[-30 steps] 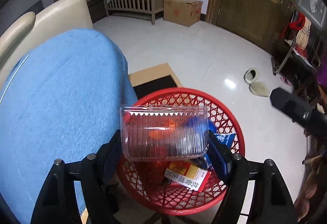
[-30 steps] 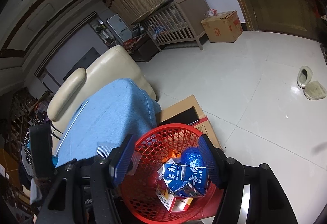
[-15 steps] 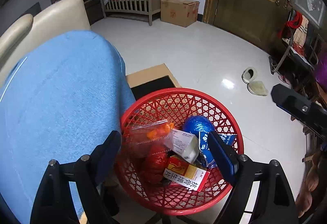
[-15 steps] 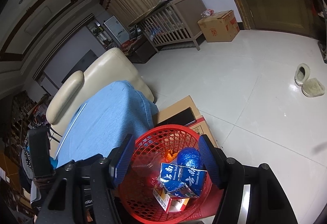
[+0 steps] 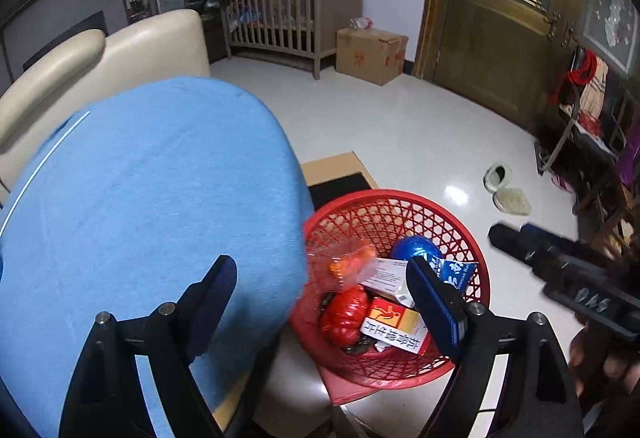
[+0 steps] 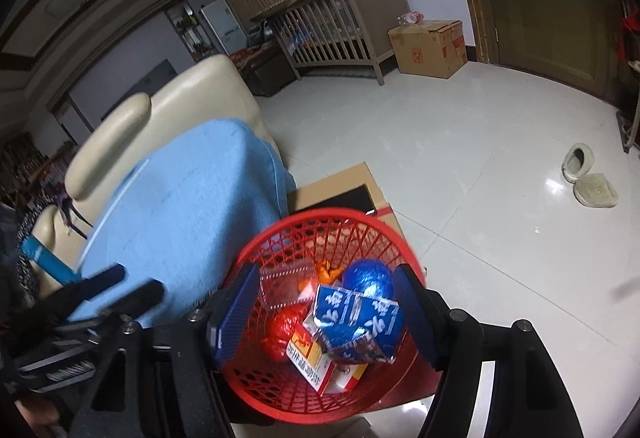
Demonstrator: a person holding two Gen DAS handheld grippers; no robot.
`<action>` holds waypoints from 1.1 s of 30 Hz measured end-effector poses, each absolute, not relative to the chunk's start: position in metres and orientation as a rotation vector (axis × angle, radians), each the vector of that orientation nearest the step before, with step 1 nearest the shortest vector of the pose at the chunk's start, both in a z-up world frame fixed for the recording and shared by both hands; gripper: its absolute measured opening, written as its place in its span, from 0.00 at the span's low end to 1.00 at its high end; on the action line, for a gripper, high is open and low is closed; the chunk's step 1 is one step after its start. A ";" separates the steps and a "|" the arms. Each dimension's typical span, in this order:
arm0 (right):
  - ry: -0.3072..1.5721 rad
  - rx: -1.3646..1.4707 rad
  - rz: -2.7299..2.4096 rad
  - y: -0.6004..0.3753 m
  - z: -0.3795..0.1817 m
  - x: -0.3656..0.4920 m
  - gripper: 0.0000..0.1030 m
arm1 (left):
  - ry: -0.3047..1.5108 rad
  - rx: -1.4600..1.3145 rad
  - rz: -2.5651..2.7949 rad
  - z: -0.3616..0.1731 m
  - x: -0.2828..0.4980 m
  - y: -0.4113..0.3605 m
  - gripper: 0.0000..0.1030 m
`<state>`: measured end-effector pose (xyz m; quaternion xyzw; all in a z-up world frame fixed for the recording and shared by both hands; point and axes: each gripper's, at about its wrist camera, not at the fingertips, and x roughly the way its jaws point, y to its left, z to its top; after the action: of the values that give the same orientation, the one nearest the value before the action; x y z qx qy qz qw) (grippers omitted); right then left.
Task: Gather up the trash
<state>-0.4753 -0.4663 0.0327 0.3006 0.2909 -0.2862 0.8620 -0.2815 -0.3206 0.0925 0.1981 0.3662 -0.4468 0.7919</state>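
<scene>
The red basket stood on the floor, right beside the chair with the blue cloth over it. A lot of trash was already inside. The clear plastic box lay at the side of the basket nearest the chair. A shiny blue ball sat toward the far side. A red crinkly wrapper and a red and yellow carton lay low down near the front rim.

The left hand-held gripper was wide open and had nothing in it. Its jaws had just been opening. One jaw hung over the blue cloth and the other over the basket.

The right hand-held gripper was over the middle of the basket. The blue milk carton was between its jaws, over the other trash. These jaws had just been opening too. There looked to be a gap on both sides of the carton, so I think it was let go, but I could not be sure it had landed.

So most of the job looked done. The blue cloth was bare where I could see it, and no more trash showed on the floor near the basket. A pair of slippers lay well apart from it, and they were not trash. What was left, I think, was to pull both grippers away and look for any bits out of sight.
</scene>
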 end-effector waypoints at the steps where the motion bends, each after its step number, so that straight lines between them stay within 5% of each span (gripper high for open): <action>1: 0.623 0.619 -0.617 -0.460 0.031 -0.472 0.77 | 0.784 0.418 -0.959 0.094 -0.280 -0.317 0.84; 33: 0.713 0.406 -0.801 -0.372 0.029 -0.432 0.78 | 0.760 0.275 -0.886 0.091 -0.238 -0.237 0.86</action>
<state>-0.4316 -0.3717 0.0292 0.1921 0.3374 -0.3788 0.8401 -0.2380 -0.2366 0.0913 0.1294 0.3576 -0.4170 0.8255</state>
